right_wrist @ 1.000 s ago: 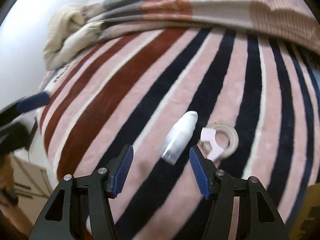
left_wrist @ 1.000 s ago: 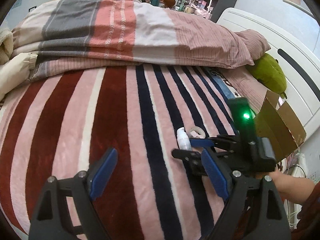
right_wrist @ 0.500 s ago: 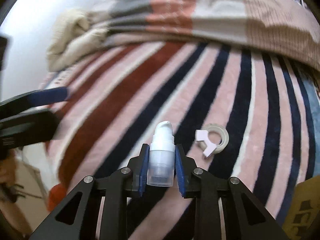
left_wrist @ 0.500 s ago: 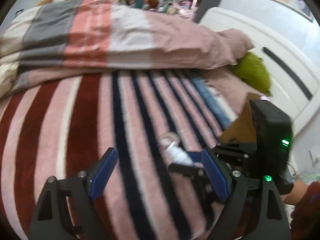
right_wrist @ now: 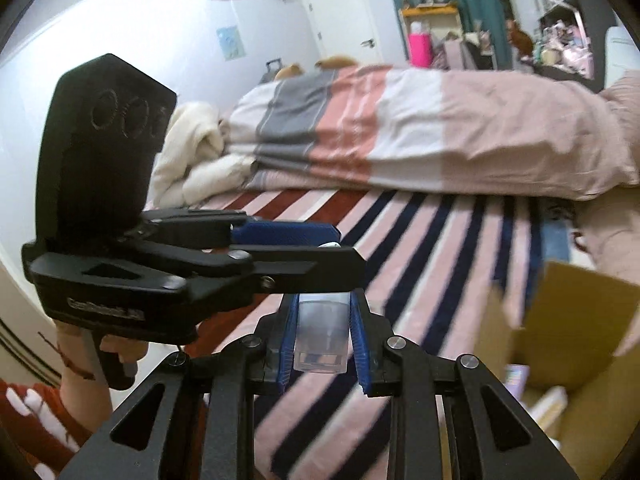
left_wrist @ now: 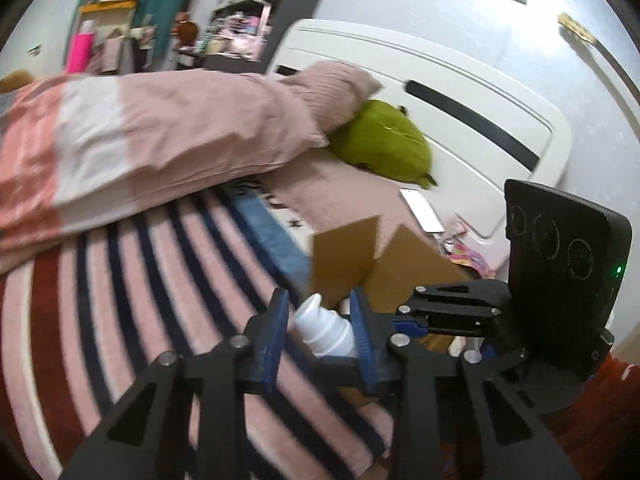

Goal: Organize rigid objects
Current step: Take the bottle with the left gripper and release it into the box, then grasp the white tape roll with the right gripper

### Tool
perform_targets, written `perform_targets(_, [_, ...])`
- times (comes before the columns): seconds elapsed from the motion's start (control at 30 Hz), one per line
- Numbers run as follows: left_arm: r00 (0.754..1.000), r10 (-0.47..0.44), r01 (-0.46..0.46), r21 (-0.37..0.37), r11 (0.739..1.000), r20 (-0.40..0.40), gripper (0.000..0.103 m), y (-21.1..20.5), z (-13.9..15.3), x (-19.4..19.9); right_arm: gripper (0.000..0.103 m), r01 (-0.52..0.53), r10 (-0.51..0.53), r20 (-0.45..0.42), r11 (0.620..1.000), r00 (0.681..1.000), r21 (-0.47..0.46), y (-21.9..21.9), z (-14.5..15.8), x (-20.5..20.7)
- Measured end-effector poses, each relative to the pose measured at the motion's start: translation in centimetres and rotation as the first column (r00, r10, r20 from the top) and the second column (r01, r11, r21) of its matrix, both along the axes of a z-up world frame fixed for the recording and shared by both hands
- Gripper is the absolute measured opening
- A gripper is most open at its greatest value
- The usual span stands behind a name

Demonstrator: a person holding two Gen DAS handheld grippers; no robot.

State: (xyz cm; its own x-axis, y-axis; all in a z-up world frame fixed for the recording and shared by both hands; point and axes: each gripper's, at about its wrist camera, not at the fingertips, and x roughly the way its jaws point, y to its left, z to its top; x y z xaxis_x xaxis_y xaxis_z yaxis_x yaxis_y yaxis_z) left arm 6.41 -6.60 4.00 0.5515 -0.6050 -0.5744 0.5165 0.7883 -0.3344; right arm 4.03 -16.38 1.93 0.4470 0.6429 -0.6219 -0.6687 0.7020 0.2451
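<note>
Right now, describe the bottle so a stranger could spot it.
Find the striped blanket on the bed, near the cardboard box. Above it, two tools meet; the small pump bottle sits between their blue pads, white-nozzled with a clear body.

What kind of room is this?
A bedroom, most likely. There is a bed with a striped blanket, a folded quilt and a pink pillow against a white headboard.
</note>
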Motion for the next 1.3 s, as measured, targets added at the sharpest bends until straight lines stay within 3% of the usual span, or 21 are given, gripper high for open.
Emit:
perform_targets(0.33, [0.991,-0.131,0.132,0.023,0.991,-0.039,0.027,-10.2,-0.4,3.6,0.021,0.122,-0.122,0.004,0.992,0.993,-0.026,-9.8,0.6,1.0])
perform_targets(0.47, [0.984,-0.162,0.166,0.048,0.985,-0.077,0.027,-13.3,-1.6,4.9,0.020,0.156,-0.158,-0.043,0.986,0.987,-0.054,-12.4,-0.3,2.3])
perform_targets(0.8, [0.973,-0.173,0.188,0.090,0.978,-0.152,0.027,-15.7,-3.4,6.4,0.021,0.157,-0.177,-0.106,0.971,0.978,-0.178,-14.9,-2.2,3.6])
perform_targets(0.93, [0.979,-0.146,0.164,0.118,0.979,-0.144,0.057,-15.3,-3.3,6.3,0.022,0.169,-0.193,-0.088,0.959,0.977,-0.227,-14.4,-2.3,3.5])
perform_targets(1.07, [0.984,-0.129,0.142,0.104,0.984,-0.124,0.069,-13.9,-2.5,5.8,0.042,0.178,-0.200,-0.074,0.955,0.977,-0.237,-14.2,-2.0,3.3])
perform_targets(1.3, [0.997,-0.045,0.051,0.110,0.993,-0.062,0.075,-9.2,-0.4,3.9,0.043,0.186,-0.205,-0.055,0.953,0.977,-0.237,-13.0,-0.9,2.7])
